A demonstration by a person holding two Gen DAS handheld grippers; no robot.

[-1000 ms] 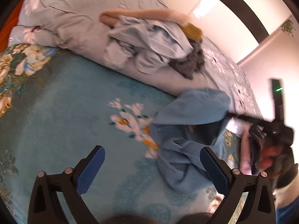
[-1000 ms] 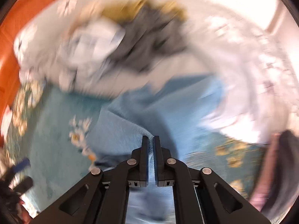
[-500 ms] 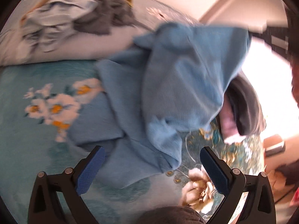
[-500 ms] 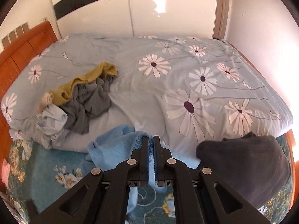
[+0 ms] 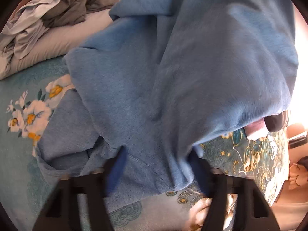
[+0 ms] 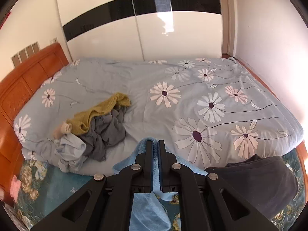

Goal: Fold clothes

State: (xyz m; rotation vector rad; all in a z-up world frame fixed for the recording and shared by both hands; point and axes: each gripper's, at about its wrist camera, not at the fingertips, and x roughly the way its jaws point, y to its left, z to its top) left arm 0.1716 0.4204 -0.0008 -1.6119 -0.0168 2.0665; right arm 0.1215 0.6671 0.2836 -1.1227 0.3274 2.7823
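Observation:
A light blue garment hangs lifted and fills most of the left wrist view; its lower part lies on the teal floral blanket. My left gripper is open, its blurred fingers standing either side of the garment's lower hanging edge. My right gripper is shut on the blue garment and holds it up above the bed; the cloth hangs down below the fingers.
A pile of unfolded clothes, mustard, grey and pale blue, lies on the daisy-print duvet at the left. A folded dark garment lies at the right. An orange wooden headboard and a white wardrobe stand behind.
My right gripper has lifted the blue garment higher above the bed. My left gripper has moved in close to the hanging cloth, and its fingers have come closer together.

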